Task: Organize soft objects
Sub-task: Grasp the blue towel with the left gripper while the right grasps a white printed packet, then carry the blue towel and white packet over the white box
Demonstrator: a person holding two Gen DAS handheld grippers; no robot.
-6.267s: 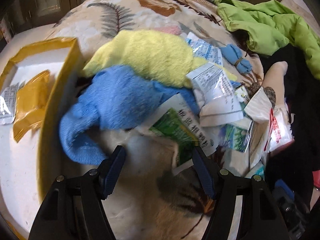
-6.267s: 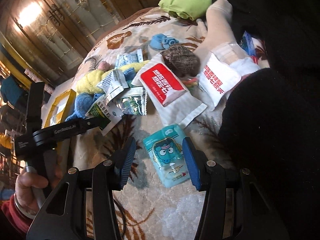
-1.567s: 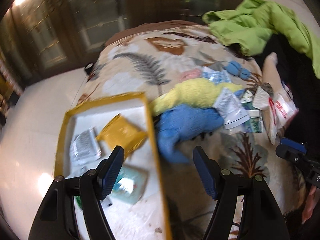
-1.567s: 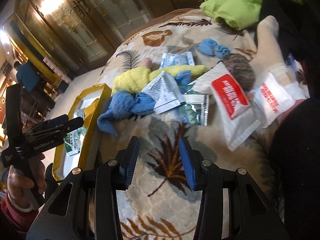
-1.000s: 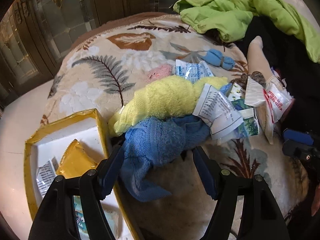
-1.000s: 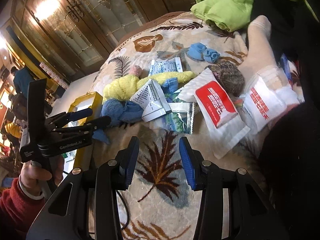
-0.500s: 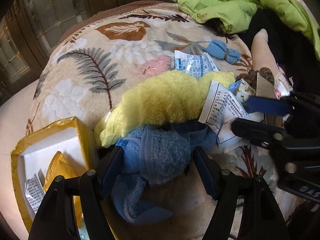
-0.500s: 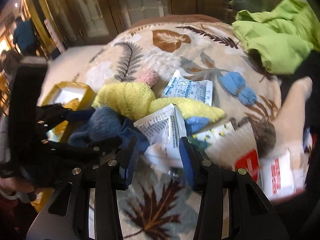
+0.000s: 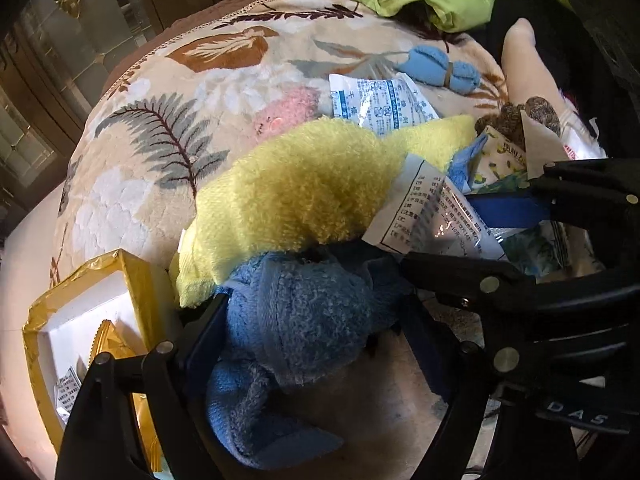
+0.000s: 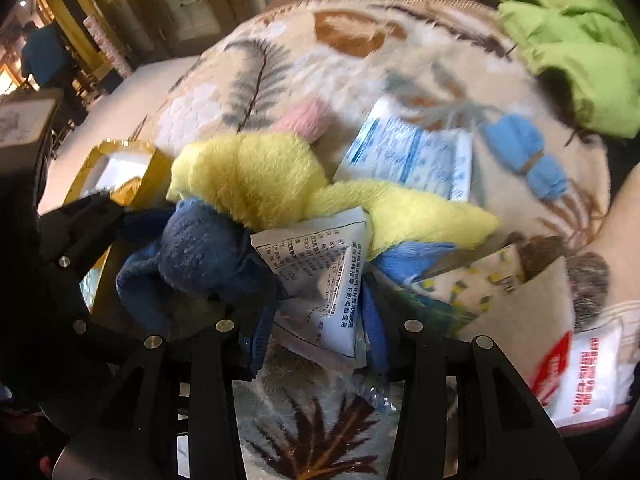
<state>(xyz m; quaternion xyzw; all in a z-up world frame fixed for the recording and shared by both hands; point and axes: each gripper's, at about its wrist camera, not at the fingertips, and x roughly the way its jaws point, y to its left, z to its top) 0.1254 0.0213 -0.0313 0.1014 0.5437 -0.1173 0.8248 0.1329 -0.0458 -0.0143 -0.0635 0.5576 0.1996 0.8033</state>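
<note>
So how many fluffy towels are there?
2: a yellow towel on the blanket, and a blue towel just below it between the left gripper fingers. More may hide underneath.

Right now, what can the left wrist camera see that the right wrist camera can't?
Only the left view shows the yellow pouch and small printed packet inside the gold box.

Only the right view shows the red-and-white packet and a distant person in blue.

Both show the blue towel, yellow towel, white printed packet, gold box and green jacket.
</note>
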